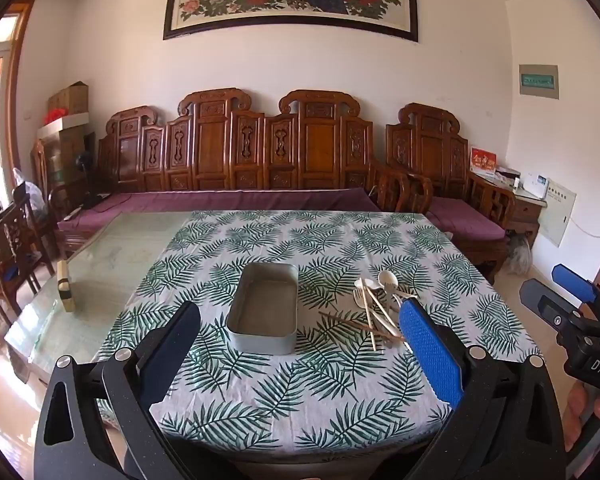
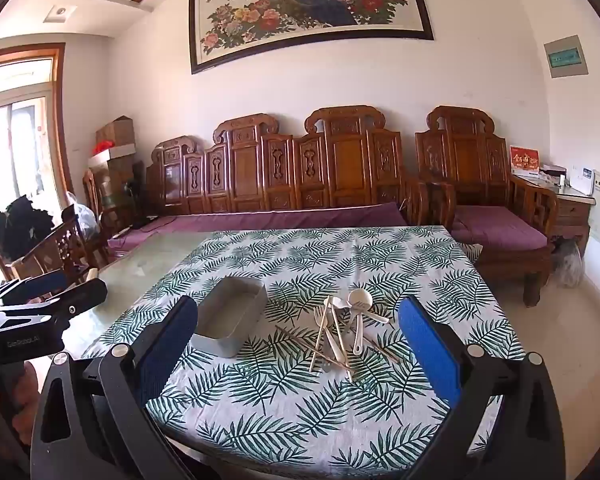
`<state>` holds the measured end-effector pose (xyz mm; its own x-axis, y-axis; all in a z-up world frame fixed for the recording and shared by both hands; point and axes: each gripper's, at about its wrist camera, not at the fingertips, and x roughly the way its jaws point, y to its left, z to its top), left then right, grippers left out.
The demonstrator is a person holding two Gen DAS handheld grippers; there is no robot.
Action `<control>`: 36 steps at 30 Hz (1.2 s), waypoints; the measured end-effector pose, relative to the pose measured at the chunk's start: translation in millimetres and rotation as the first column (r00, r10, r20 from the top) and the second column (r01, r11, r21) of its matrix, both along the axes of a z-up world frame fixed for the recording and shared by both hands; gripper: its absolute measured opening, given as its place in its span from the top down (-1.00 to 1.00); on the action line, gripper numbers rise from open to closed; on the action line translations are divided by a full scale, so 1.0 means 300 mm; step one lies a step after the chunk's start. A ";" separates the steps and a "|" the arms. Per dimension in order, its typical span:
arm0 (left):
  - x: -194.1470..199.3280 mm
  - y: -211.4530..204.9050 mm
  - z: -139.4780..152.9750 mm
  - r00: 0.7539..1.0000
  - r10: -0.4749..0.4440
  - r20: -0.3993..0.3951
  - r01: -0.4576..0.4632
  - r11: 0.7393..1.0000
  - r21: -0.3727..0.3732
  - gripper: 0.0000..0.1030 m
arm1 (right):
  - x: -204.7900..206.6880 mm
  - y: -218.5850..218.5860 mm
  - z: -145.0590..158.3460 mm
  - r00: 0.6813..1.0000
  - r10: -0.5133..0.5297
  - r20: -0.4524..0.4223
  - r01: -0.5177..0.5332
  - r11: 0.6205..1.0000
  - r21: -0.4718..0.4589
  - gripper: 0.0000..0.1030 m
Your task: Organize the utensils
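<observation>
A grey rectangular metal tin [image 1: 265, 309] stands empty on the leaf-print tablecloth [image 1: 300, 380]; it also shows in the right wrist view [image 2: 230, 320]. To its right lies a loose pile of utensils [image 1: 376, 306]: cream plastic spoons, a fork and wooden chopsticks, also seen in the right wrist view [image 2: 342, 326]. My left gripper [image 1: 300, 344] is open and empty, above the table's near edge in front of the tin. My right gripper [image 2: 298, 344] is open and empty, in front of the pile. Each gripper shows at the edge of the other's view [image 1: 572, 304] [image 2: 44, 292].
The cloth covers the right part of a glass-topped table [image 1: 112, 256]. A small block [image 1: 66, 286] stands on the bare glass at the left. A carved wooden sofa with purple cushions [image 1: 236, 200] runs behind the table. Wooden chairs [image 1: 8, 248] stand at the left.
</observation>
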<state>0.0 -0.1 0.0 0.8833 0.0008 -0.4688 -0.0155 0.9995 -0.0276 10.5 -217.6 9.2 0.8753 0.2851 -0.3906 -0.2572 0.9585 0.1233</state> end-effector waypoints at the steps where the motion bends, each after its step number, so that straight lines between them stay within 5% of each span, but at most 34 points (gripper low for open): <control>1: 0.000 0.000 0.000 1.000 0.000 0.000 0.000 1.000 0.000 -0.88 | 0.000 0.000 0.000 1.000 0.000 0.000 0.000 1.000 0.000 -0.95; 36: -0.013 -0.007 0.022 1.000 -0.005 0.005 0.005 1.000 0.006 -0.88 | -0.003 -0.001 0.003 1.000 0.000 0.004 0.000 1.000 -0.002 -0.95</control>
<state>-3.8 -2.3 6.6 0.8855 -0.0012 -0.4647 -0.0102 0.9997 -0.0220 9.5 -218.0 10.0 0.8769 0.2840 -0.3878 -0.2572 0.9588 0.1205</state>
